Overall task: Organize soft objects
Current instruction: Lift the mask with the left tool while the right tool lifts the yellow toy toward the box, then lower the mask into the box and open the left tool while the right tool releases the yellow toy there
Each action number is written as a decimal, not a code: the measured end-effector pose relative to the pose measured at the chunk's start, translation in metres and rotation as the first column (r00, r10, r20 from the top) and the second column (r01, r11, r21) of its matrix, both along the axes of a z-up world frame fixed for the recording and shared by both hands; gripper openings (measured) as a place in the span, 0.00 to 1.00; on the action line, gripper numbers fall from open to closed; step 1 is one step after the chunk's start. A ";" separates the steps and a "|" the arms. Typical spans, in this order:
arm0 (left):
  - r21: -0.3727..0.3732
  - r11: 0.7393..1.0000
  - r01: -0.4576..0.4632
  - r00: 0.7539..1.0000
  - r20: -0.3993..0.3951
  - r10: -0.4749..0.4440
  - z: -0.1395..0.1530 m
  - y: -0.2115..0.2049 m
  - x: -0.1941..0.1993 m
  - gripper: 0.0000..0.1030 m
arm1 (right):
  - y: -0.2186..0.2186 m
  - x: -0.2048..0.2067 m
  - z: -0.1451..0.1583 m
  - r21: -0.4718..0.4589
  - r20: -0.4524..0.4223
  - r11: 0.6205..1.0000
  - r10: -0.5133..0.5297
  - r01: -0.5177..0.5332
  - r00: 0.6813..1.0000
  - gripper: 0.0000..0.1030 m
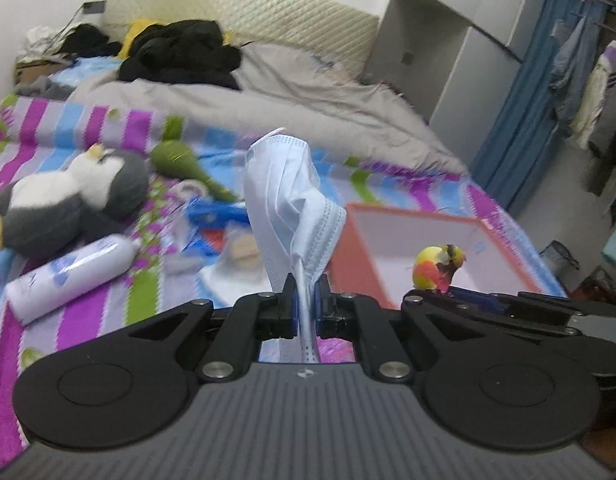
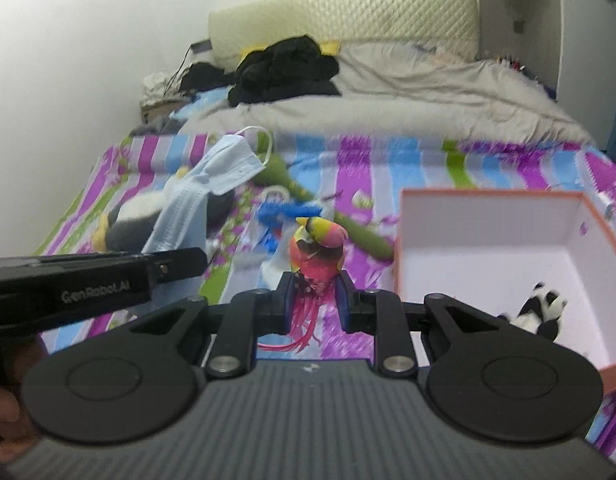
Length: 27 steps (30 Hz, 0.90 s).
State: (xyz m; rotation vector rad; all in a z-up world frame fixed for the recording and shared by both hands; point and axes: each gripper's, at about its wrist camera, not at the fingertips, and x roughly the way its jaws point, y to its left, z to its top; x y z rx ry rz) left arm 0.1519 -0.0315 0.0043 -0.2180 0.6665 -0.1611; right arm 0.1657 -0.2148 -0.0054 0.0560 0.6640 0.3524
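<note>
The wide bed [image 2: 488, 160], covered by a purple, blue and green striped sheet with a rumpled grey duvet [image 1: 308, 92] and a heap of black clothing [image 1: 179, 54] toward its cream quilted headboard, carries everything. At its right side sits the open square cardboard box with orange outer walls and white inside [image 2: 508, 232]; a small black-and-white plush toy [image 2: 542, 310] lies in its near corner.

On the left part of the sheet lies the grey-and-white plush penguin with yellow feet [image 1: 75, 196], with a white cylindrical bottle with blue print [image 1: 71, 276] on its side just in front of it and a green long-tailed plush toy [image 1: 179, 160] near its head.

The left tool [image 1: 305, 304] has its blue-padded fingers drawn close together, clamped on the lower fold of a pale blue pleated face mask [image 1: 291, 204], which stands up above the fingers, lifted off the bed and left of the box.

The right tool [image 2: 316, 300] is closed partway on a small pink, yellow and orange feathered toy parrot [image 2: 318, 252], squeezed at its body with pink tail feathers trailing down between the fingers; it is held above the sheet just left of the box wall.
</note>
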 end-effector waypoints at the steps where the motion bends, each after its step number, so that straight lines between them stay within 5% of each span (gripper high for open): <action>1: 0.003 1.000 0.006 1.000 0.010 -0.007 0.005 -0.005 0.002 0.09 | -0.003 0.001 0.004 0.001 0.011 1.000 -0.006 0.006 1.000 0.24; 15: 0.011 0.987 0.160 0.985 0.066 -0.161 0.035 -0.090 0.046 0.09 | -0.074 0.024 0.022 -0.004 0.065 0.989 -0.146 0.147 0.987 0.24; 27: 0.035 0.959 0.282 0.957 -0.088 -0.278 -0.017 -0.159 0.099 0.09 | -0.134 0.062 -0.027 -0.036 -0.116 0.967 -0.253 0.250 0.961 0.24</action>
